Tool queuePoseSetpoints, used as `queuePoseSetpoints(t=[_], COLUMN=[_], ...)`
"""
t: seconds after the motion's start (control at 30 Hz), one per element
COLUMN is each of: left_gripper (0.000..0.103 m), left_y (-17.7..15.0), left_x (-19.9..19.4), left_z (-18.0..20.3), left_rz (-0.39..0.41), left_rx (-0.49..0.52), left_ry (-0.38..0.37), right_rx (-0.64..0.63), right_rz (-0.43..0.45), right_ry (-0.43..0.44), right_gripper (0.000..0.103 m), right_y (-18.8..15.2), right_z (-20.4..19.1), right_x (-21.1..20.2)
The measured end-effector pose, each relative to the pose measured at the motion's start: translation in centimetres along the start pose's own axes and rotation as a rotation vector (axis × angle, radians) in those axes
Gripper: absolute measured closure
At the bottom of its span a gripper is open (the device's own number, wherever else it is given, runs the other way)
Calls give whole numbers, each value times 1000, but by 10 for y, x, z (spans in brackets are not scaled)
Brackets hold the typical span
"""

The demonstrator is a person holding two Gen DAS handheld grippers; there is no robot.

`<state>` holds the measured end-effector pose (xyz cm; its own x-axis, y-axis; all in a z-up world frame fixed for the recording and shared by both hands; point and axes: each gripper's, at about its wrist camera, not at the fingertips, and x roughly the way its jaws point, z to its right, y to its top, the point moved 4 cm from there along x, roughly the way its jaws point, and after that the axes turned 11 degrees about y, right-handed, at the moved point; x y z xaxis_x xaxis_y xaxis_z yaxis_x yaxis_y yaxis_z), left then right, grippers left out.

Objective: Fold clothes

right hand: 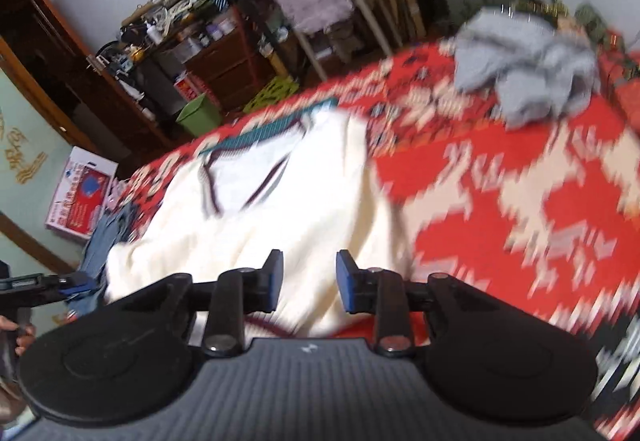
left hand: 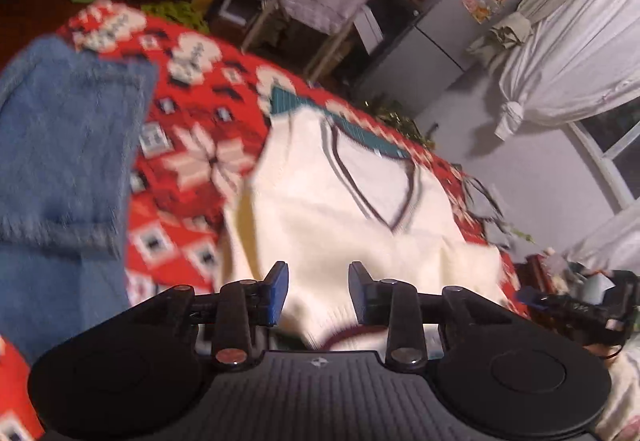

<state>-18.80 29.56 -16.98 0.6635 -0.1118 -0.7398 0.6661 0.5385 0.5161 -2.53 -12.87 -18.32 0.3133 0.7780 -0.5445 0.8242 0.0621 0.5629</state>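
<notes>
Cream V-neck sweater [left hand: 340, 209] lies spread on the bed, on a red patterned blanket [left hand: 188, 113]. Its long axis runs from the near edge, where the hem sits, away to the far edge, where the collar with its dark trim points. A teal strip shows just past the collar.

Both tools sit at the hem end. Left hand-held gripper [left hand: 318, 295] is released, blue pads apart, cream knit showing in the gap but not pinched. Right hand-held gripper [right hand: 310, 283] likewise released, jaws spread above the hem; whether the pads touch the cloth I cannot tell. Each stands about equally near the hem, the left over the sweater's left part, the right over its right.

The sweater looks soft, thick, a bit rumpled along its sides; a yellowish lining or fold shows at the left margin. Whether its sleeves are tucked under is unclear.

Blue jeans [left hand: 68, 145] lie beside it toward the bed's left edge, seemingly folded. A grey garment [right hand: 528, 61] sits crumpled at the far right corner.

Both views are motion-blurred.
</notes>
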Motion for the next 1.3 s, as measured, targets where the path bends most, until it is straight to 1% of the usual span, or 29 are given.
queuePoseSetpoints(t=[0.2, 0.33, 0.4, 0.57, 0.63, 0.7, 0.8, 0.83, 0.87, 0.9, 1.0, 1.07, 1.2, 1.3], left_gripper=[70, 68, 68, 68, 73, 76, 91, 93, 94, 96, 96, 97, 97, 97], left_y=[-33, -48, -52, -56, -56, -56, -58, -58, -59, -59, -57, -56, -55, -59], left_x=[14, 25, 31, 42, 44, 45, 49, 49, 48, 46, 37, 28, 5, -9], left_z=[0, -2, -2, -2, -2, -4, -6, -6, -6, -7, -9, -12, -20, -24], left_rz=[-24, -25, -25, -9, 1, 0, -9, -11, -10, -9, -4, -5, -21, -50], left_rx=[-70, -120, -135, -176, -182, -202, -210, -209, -207, -205, -184, -180, -192, -164], left_ry=[-14, -16, -10, -31, -25, -37, -34, -31, -32, -35, -40, -45, -67, -59], right_rx=[96, 141, 168, 262, 294, 296, 294, 298, 307, 303, 285, 240, 150, 83], right_rz=[8, 28, 44, 94, 113, 107, 86, 82, 83, 85, 91, 87, 42, 7], right_ry=[49, 55, 58, 71, 75, 96, 109, 110, 110, 108, 100, 79, 14, -35], right_gripper=[71, 71, 69, 69, 69, 70, 70, 73, 86, 96, 97, 97, 97, 97], right_y=[-35, -47, -51, -55, -55, -54, -53, -53, -53, -53, -53, -50, -53, -54], right_z=[-2, 1, 5, 21, 27, 27, 25, 25, 26, 26, 26, 22, 16, 12], right_x=[18, 32, 38, 45, 45, 49, 59, 62, 63, 63, 61, 51, 21, -1])
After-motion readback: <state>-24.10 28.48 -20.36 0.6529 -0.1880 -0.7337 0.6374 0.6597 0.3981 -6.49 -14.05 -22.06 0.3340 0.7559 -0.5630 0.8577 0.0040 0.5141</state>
